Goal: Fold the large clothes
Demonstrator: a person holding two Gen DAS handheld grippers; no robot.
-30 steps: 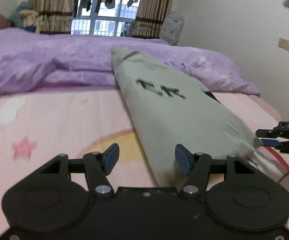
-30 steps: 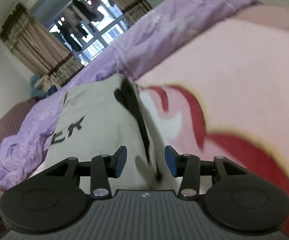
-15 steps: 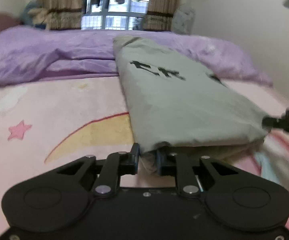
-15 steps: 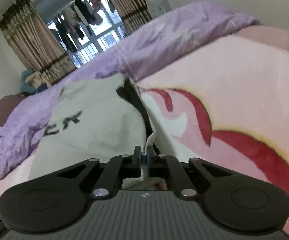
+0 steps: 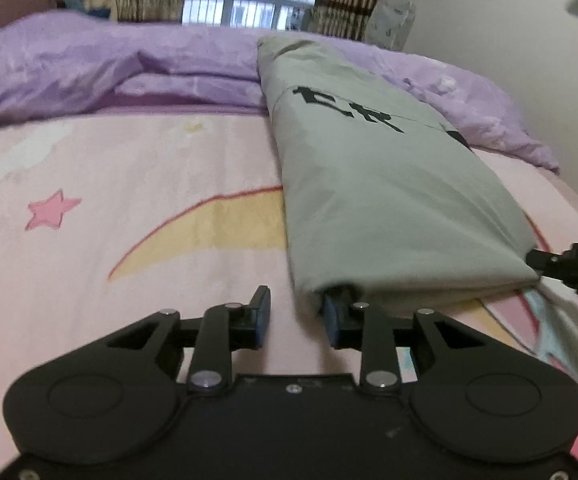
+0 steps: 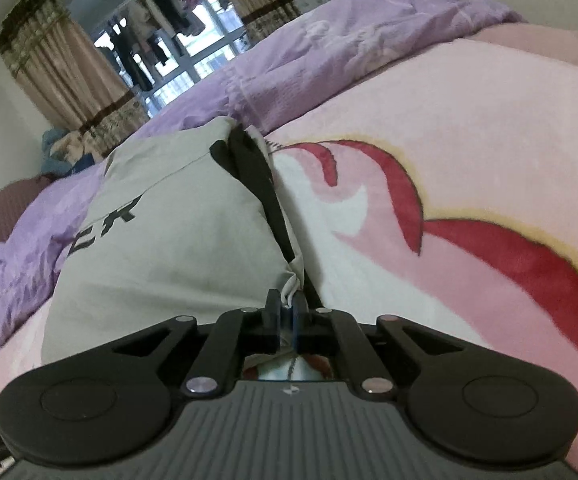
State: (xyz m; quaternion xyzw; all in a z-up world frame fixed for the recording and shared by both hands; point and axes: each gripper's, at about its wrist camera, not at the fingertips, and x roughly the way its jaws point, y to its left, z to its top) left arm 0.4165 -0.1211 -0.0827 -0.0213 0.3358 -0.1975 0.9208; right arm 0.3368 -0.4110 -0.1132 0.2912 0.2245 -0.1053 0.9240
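A grey garment [image 5: 385, 184] with black lettering lies folded into a long strip on the pink bed sheet [image 5: 129, 184]. My left gripper [image 5: 295, 320] is open at the strip's near left corner; its right finger is tucked under the cloth edge and its left finger is on the sheet beside it. In the right wrist view the garment [image 6: 177, 232] runs away from me, with a black strip along its right edge. My right gripper [image 6: 287, 314] is shut on the garment's near right corner. It also shows at the right edge of the left wrist view [image 5: 569, 270].
A crumpled purple duvet [image 5: 89, 68] lies across the far side of the bed, under the garment's far end. Behind it are a curtained window [image 5: 249, 4] and a white wall [image 5: 509, 32] on the right.
My left gripper was shut on the near left corner half a second ago and is now open. My right gripper closed on the near right corner and stays shut.
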